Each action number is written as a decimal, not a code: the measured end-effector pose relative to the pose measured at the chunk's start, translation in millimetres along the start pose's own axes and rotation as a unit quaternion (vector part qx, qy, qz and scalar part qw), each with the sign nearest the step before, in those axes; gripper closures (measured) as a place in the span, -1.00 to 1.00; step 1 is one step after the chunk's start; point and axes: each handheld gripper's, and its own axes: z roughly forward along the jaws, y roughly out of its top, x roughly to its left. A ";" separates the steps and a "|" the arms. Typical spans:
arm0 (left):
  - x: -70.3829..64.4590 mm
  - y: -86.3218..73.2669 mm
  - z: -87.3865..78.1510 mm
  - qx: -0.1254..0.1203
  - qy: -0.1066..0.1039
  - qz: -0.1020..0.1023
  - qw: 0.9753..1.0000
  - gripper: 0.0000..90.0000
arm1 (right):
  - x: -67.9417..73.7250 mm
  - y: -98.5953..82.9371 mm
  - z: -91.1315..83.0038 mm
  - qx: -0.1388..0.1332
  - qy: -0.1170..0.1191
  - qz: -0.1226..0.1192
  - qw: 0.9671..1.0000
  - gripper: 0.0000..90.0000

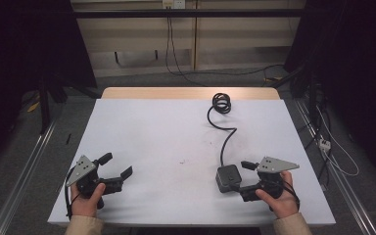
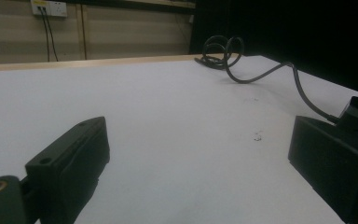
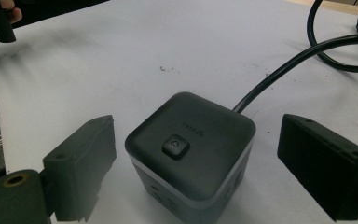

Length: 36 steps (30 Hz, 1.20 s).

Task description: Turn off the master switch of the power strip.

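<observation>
White table (image 1: 176, 142): a dark cube power block (image 1: 228, 178) is seen at near right, its black cable (image 1: 223, 128) run to a coil at the far edge. Right gripper (image 1: 239, 177) is held around the block; in the right gripper view the block (image 3: 191, 149) is framed between the spread jaws, a gap left on each side, nothing grasped. Left gripper (image 1: 117, 164) is parked near left, jaws released, well apart from the block.

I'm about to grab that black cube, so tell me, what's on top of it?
The black cube carries a small square button at the centre of its top and a faint logo beside it. Nothing else rests there. The right gripper stands open around it. Its underside on the table is hidden.
</observation>
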 end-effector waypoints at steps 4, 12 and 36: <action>0.1 0.1 0.0 0.000 0.000 0.001 1.000 -0.89 | -3.2 -2.4 -2.8 0.002 -0.004 -0.001 1.000 -0.75; 0.2 0.2 -0.1 -0.001 0.000 0.001 1.000 -0.89 | -8.9 -6.5 -7.7 0.002 -0.010 0.003 1.000 -0.75; 0.4 0.2 -0.5 -0.002 0.001 -0.001 1.000 -0.89 | -18.4 -18.3 -18.2 -0.004 -0.022 0.012 1.000 -0.74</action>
